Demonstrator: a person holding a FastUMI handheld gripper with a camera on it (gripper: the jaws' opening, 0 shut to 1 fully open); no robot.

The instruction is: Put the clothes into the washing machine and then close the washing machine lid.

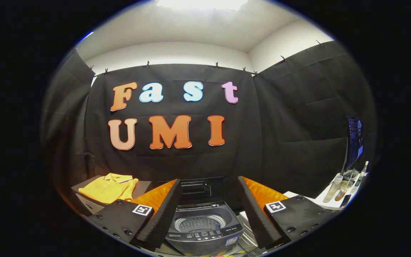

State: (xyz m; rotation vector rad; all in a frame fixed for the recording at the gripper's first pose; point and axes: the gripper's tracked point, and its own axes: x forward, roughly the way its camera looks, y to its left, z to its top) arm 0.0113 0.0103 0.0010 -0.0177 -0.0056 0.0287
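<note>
1. Clothes (108, 188): one yellow-orange polo shirt with a collar that carries a thin pale and dark trim. It lies folded flat, collar up, on a dark box-like surface (142, 186), to the left of the gripper and beyond its left finger. Nothing touches the shirt.

2. Gripper (209, 210): its two fingers stand wide apart and hold nothing. Their spread frames the washing machine, which suggests an approach pose with no grasp yet made.

3. Washing machine (204, 228): a small top-loading model, dark grey, set low between the fingers and just ahead of them. Its perforated metal drum (199, 223) is exposed and appears empty.

4. Lid (201, 189): raised upright at the back of the machine, behind the drum opening. It probably stands open so that the shirt can be dropped straight in; closing it would be the last step of the task.

5. Control panel (205, 235): a row of small buttons along the near rim of the machine, facing the gripper.

6. Layout: shirt and machine sit near each other, the shirt to the left and higher, so a short carry to the right and downward would likely serve. The task appears not yet begun.

7. Side surface (319, 201): a white surface to the right, beyond the right finger, bears several slim bottles (337, 187) and a dark screen (354, 141), all well apart from the machine.
</note>
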